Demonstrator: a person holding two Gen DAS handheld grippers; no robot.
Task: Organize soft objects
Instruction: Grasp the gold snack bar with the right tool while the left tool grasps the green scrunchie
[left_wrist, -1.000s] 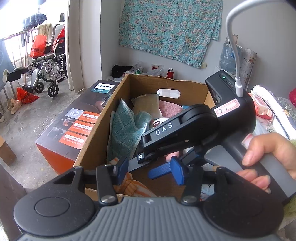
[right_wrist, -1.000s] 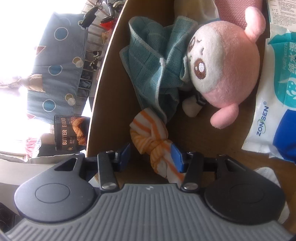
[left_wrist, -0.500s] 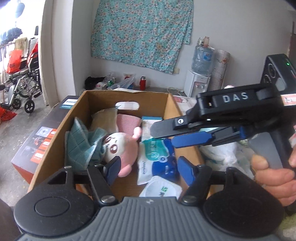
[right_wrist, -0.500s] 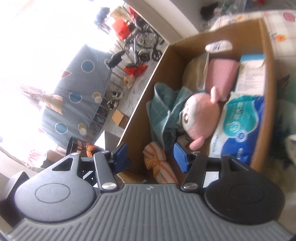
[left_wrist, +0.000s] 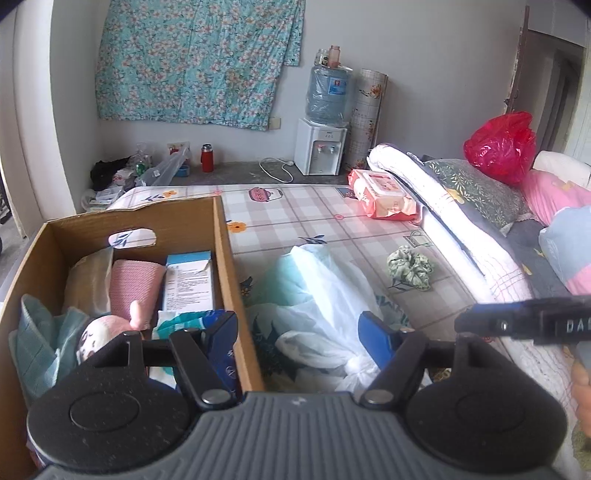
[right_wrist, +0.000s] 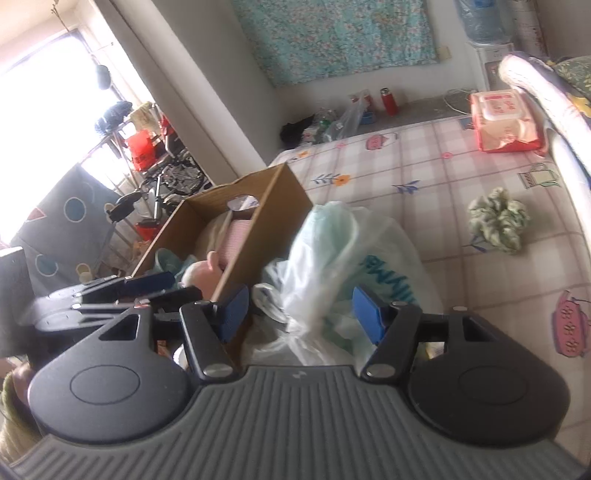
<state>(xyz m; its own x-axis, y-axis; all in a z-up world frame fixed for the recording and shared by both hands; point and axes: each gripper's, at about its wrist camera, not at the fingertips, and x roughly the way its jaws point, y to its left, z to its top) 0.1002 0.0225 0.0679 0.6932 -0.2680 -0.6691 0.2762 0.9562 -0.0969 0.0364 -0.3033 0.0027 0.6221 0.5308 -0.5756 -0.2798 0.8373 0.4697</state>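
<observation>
Your left gripper (left_wrist: 299, 334) has its jaws set wide and holds nothing; its left fingertip sits over the cardboard box (left_wrist: 231, 266), its right fingertip over the white plastic bag (left_wrist: 325, 295).

The box stands at the left edge of the bed (left_wrist: 332, 210). From left to right it contains a teal cloth (left_wrist: 37, 336), a pink plush toy (left_wrist: 99, 332), a folded pink cloth (left_wrist: 135, 284), and a tissue box (left_wrist: 190, 280) against the right wall.

The plastic bag lies on the bed, touching the outer right wall of the box. Your right gripper (right_wrist: 303, 314) is also spread wide, gripping nothing; the bag (right_wrist: 332, 251) bulges up between its blue pads without visible contact.

Further right, a green scrunchie (left_wrist: 410, 267) rests on the sheet, well apart from the bag. A pink wet-wipe pack (left_wrist: 382, 195) lies near the far right corner, beside the rolled quilt (left_wrist: 443, 218).
</observation>
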